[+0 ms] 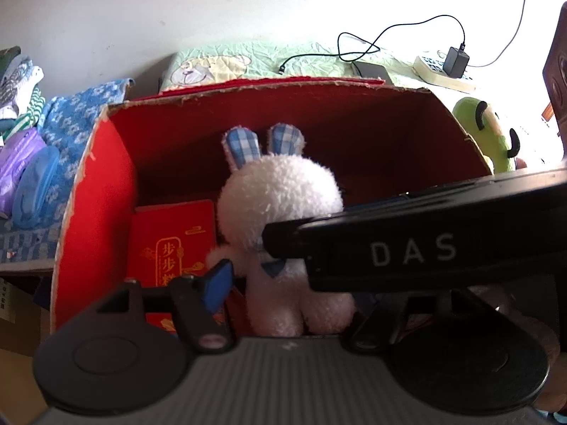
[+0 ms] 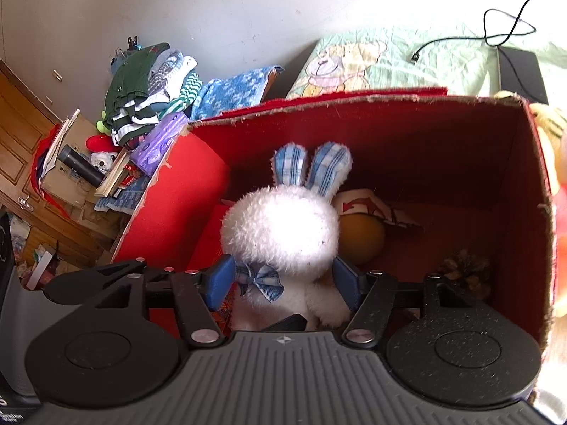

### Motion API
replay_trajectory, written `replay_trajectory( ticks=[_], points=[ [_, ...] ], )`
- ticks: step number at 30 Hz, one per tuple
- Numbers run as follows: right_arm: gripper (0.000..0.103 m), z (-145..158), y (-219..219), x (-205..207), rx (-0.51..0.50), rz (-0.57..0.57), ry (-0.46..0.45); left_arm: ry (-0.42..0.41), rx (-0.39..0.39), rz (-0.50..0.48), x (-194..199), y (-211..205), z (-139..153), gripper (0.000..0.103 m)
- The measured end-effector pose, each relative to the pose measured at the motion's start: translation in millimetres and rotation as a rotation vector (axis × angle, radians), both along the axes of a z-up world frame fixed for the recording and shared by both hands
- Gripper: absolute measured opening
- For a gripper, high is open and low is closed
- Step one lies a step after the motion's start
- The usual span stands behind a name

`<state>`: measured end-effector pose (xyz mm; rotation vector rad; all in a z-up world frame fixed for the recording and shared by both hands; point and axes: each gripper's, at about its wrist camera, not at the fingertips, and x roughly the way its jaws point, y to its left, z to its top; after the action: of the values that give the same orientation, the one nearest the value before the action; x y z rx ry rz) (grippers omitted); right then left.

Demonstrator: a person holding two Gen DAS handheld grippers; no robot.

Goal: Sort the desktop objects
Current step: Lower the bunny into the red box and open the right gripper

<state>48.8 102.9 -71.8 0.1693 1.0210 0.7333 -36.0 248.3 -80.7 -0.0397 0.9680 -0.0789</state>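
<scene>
Inside red box (image 2: pixel 460 163), right tongs (image 2: pixel 283 283) pinching white plush rabbit (image 2: pixel 280 230), left tongs (image 1: pixel 283 276) half hidden, seemingly spread.

both wrist views look forward and down from close above the red box (image 1: pixel 106 184), facing the wall; they share the white plush rabbit (image 2: pixel 283 230) inside it, with the right view tighter on it

The rabbit (image 2: pixel 280 230) is sitting in the box (image 2: pixel 460 134), between my right gripper's (image 2: pixel 283 279) fingers; a ball (image 2: pixel 365 237) is lying behind it.
</scene>
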Motion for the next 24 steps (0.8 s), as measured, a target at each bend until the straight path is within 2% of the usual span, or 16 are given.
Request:
replay_trajectory(
  ticks=[11, 20, 24],
  points=[
    [0.065, 11.1, -20.4, -6.1, 0.057, -0.068, -0.012, -0.008, 0.036, 0.061, -0.7, 3.6, 12.4, 0.074],
    [0.064, 13.6, -28.9, -13.5, 0.073, -0.105, -0.02, 0.043, 0.11, 0.108, -0.1, -1.2, 11.1, 0.073],
    [0.063, 13.4, -32.7, -16.6, 0.076, -0.126, -0.026, 0.064, 0.115, 0.133, 0.0, 1.6, 7.4, 0.074]
  ],
)
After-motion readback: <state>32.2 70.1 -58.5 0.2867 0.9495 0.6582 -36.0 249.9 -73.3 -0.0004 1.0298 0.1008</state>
